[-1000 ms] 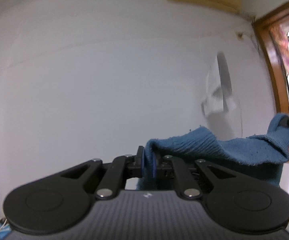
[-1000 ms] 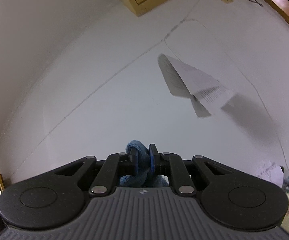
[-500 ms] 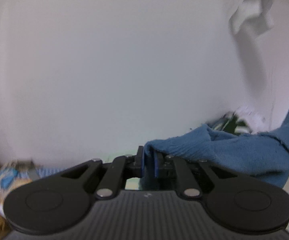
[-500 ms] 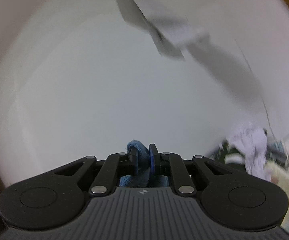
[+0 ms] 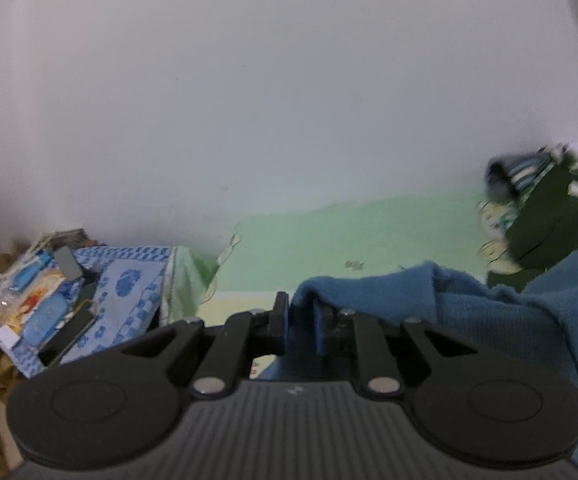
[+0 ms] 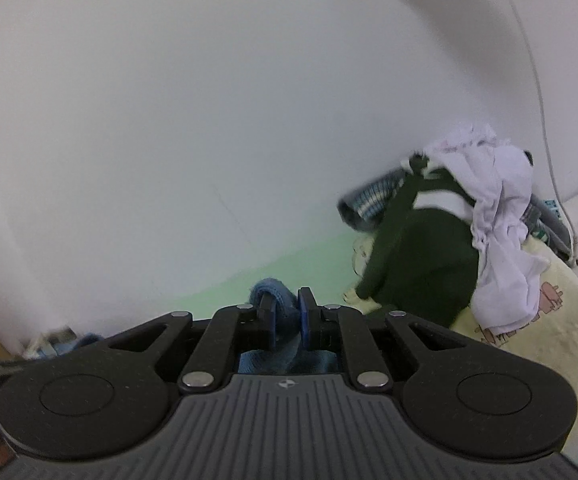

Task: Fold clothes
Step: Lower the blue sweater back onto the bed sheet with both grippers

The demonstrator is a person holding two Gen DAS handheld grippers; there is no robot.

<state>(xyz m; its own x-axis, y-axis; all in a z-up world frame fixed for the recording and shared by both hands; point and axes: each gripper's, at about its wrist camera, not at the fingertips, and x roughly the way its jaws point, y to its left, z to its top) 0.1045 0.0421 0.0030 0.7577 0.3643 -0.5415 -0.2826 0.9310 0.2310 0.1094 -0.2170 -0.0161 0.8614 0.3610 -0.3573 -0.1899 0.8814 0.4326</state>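
A blue knitted garment (image 5: pixel 489 304) hangs between my two grippers. My left gripper (image 5: pixel 301 322) is shut on one corner of it, and the cloth runs off to the right edge of the left wrist view. My right gripper (image 6: pixel 287 318) is shut on another bunched corner of the blue garment (image 6: pixel 271 292); more of the cloth shows beneath its fingers. Both grippers are held above a bed with a pale green sheet (image 5: pixel 369 232), facing a white wall.
A pile of clothes lies at the wall: a dark green garment (image 6: pixel 421 256), a white one (image 6: pixel 493 216) and a striped one (image 6: pixel 369 200). A yellow printed blanket (image 6: pixel 549 320) covers the bed's right side. A cluttered blue patterned cloth (image 5: pixel 101 292) with small items sits left. A white cable (image 6: pixel 545 120) hangs down the wall.
Both grippers have tipped downward with the blue garment still clamped. The views swung from the upper wall and air conditioner to the bed, the clothes pile and the clutter at the left.
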